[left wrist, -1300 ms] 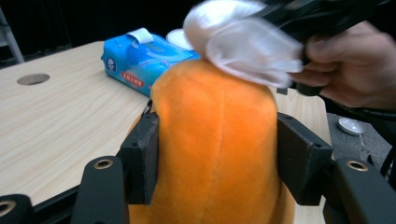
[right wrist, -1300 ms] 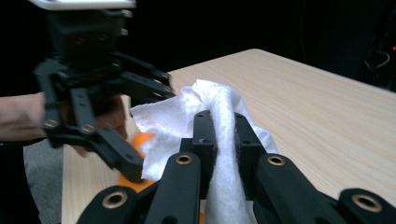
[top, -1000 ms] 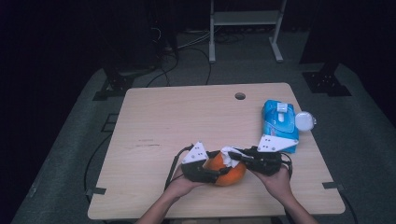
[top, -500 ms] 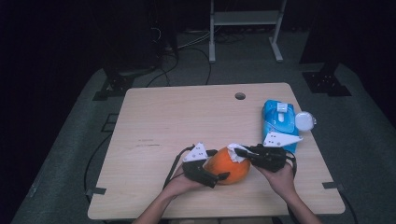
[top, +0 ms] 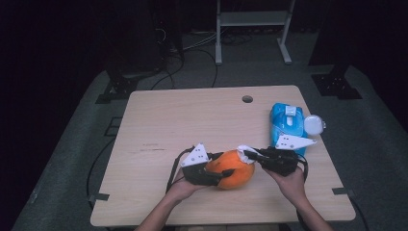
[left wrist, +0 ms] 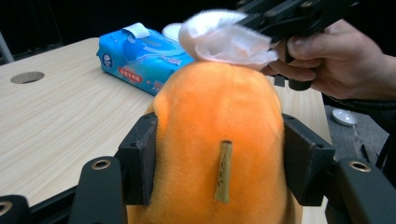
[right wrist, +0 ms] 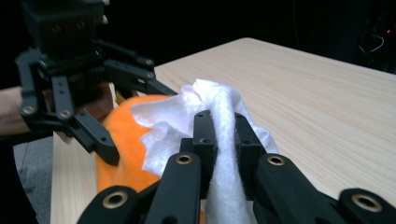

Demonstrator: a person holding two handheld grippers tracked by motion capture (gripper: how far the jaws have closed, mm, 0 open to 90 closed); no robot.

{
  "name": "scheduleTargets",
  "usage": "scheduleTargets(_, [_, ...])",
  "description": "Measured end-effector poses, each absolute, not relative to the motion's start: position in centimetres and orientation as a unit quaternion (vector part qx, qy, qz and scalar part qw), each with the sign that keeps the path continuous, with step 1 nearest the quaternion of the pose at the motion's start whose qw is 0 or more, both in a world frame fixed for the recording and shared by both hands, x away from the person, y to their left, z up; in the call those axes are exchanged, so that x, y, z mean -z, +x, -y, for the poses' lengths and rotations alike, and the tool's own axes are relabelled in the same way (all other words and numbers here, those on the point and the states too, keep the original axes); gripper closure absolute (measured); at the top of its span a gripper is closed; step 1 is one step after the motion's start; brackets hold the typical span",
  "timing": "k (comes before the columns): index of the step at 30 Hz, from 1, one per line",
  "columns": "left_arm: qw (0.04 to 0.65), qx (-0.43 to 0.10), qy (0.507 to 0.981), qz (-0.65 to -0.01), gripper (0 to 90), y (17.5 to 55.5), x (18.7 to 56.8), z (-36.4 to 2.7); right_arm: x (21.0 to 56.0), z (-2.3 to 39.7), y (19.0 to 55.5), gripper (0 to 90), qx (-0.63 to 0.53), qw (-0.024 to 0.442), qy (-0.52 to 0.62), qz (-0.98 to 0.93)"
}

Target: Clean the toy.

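Left hand-held gripper [left wrist: 219, 154] just closing, clamped on orange plush toy [left wrist: 219, 140], right hand-held gripper [right wrist: 224, 135] clenched on white wipe [right wrist: 205, 112]

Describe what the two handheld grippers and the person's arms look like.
Both the left gripper and the right gripper are black linkage frames with brass-coloured rivets and flat black pads. Each carries a grey three-cornered plate on top and trails a black cable. The person's forearms are bare, with no sleeves showing.

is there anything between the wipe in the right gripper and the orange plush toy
Nothing visible. The right gripper has its jaws clamped on the white wipe, which already rests on top of the orange plush toy. The left gripper grips the toy's sides, lower down.
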State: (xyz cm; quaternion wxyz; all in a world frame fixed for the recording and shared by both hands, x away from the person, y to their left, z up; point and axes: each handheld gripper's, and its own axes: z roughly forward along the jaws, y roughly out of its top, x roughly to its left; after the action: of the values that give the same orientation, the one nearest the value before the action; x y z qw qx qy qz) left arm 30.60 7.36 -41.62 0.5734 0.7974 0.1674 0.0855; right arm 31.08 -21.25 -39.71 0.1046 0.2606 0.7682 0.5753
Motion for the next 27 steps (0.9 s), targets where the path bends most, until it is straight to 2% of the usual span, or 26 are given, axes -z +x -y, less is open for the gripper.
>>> scheduleTargets(4, [0.555,-0.077,0.810,-0.174,37.2,30.9,42.3,-7.2,40.0,20.5,30.9,82.4,-0.560,0.109,0.259,-0.780])
scheduleTargets(10, [0.542,-0.085,0.819,-0.169,36.5,30.7,42.6,-6.4,39.7,18.9,30.1,82.3,-0.567,0.092,0.234,-0.784])
scheduleTargets(12, [0.541,-0.086,0.820,-0.166,36.1,30.7,42.7,-6.4,39.6,18.4,29.8,82.2,-0.560,0.100,0.222,-0.792])
scheduleTargets(14, [0.546,-0.084,0.817,-0.164,32.4,30.8,42.8,-6.4,39.6,18.5,29.9,82.3,-0.558,0.099,0.221,-0.793])
scheduleTargets(16, [0.552,-0.074,0.814,-0.166,23.1,31.0,43.1,-6.4,39.9,18.9,30.3,82.2,-0.555,0.098,0.231,-0.793])
scheduleTargets(21, [0.562,-0.060,0.807,-0.169,12.7,31.6,43.3,-7.1,40.5,20.1,31.0,82.2,-0.552,0.096,0.251,-0.790])
scheduleTargets(25, [0.551,-0.041,0.814,-0.179,10.2,32.1,44.6,-7.2,41.0,21.0,31.5,82.2,-0.555,0.090,0.268,-0.782])
scheduleTargets(27, [0.549,-0.047,0.816,-0.177,12.5,32.0,44.8,-6.9,41.0,21.0,31.6,82.2,-0.554,0.089,0.269,-0.783])
